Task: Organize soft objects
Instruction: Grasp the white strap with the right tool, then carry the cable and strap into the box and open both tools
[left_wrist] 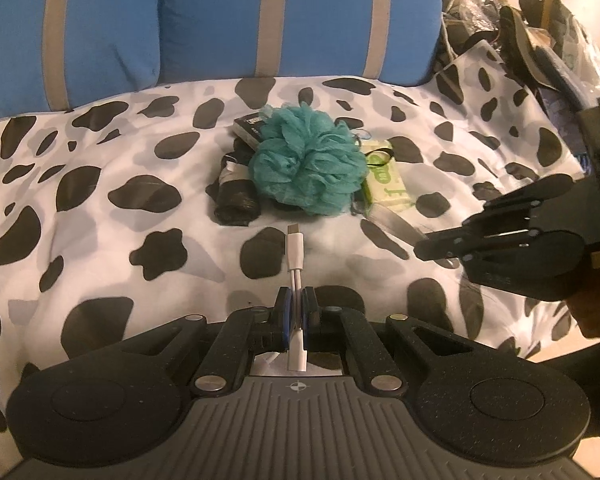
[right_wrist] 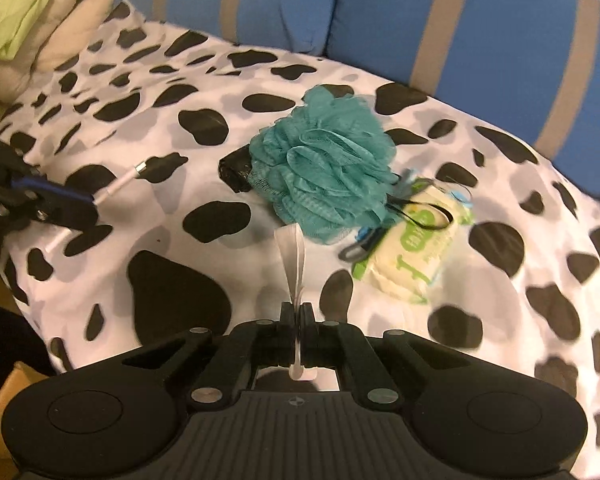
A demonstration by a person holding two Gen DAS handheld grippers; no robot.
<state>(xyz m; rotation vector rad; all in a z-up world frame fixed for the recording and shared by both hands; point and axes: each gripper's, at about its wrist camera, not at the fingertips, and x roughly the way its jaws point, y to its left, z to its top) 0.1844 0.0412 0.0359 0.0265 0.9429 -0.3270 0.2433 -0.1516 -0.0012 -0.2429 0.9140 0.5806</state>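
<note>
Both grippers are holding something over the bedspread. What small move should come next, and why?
Probably bring the left gripper forward and set the white cable by the teal loofah. Its jaws are shut on the cable, and the other items already sit clustered there. The right gripper holds a thin translucent strip.

A teal mesh bath pouf (left_wrist: 307, 160) sits on a white bedspread (left_wrist: 100, 248) patterned with black and grey cow-like blotches. Beside it are a pale yellow packet with green print (left_wrist: 384, 178), a black roll (left_wrist: 234, 200) and a dark box (left_wrist: 249, 127). Behind are blue cushions with grey-beige stripes (left_wrist: 220, 20). The white adapter cable (left_wrist: 295, 248) sits between blue-padded black left tongs (left_wrist: 295, 304).
</note>
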